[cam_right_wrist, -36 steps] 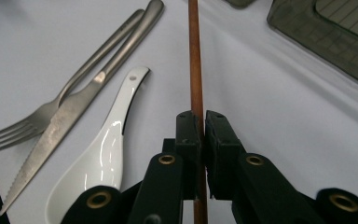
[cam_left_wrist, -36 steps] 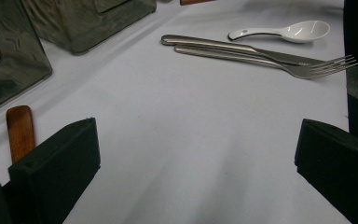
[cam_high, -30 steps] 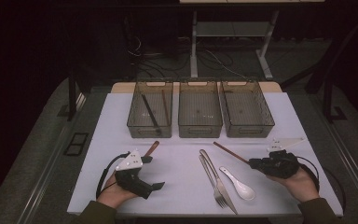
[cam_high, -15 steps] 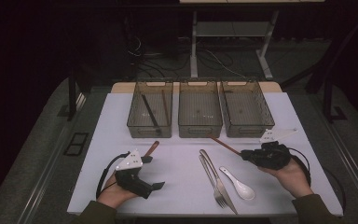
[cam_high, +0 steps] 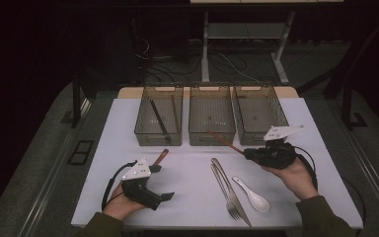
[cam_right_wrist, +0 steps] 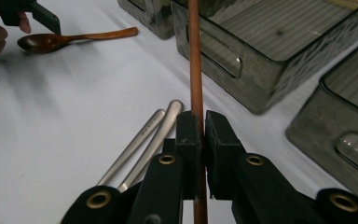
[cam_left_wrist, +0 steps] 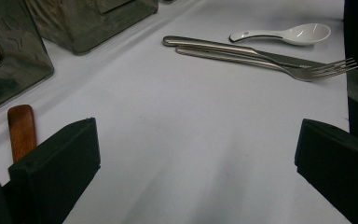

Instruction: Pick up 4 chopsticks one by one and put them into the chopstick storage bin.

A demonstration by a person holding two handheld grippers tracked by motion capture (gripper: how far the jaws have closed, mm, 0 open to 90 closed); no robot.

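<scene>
At right of the high view, the right gripper clamps a brown chopstick slanting up-left over the middle bin, while the left gripper, lower left, gapes wide beside a wooden spoon.

Three bins stood side by side along the far part of the desk: left bin, middle bin, right bin. Two sticks lay in the left bin. Near the desk's front, right of centre, a knife and fork lay touching, side by side, handles toward the bins. A spoon lay just right of them. The left tool sat at front left on the desk. A wooden spoon lay just behind it, before the left bin. The right tool was before the right bin, a chopstick between its jaws, its far end reaching toward the middle bin.
</scene>
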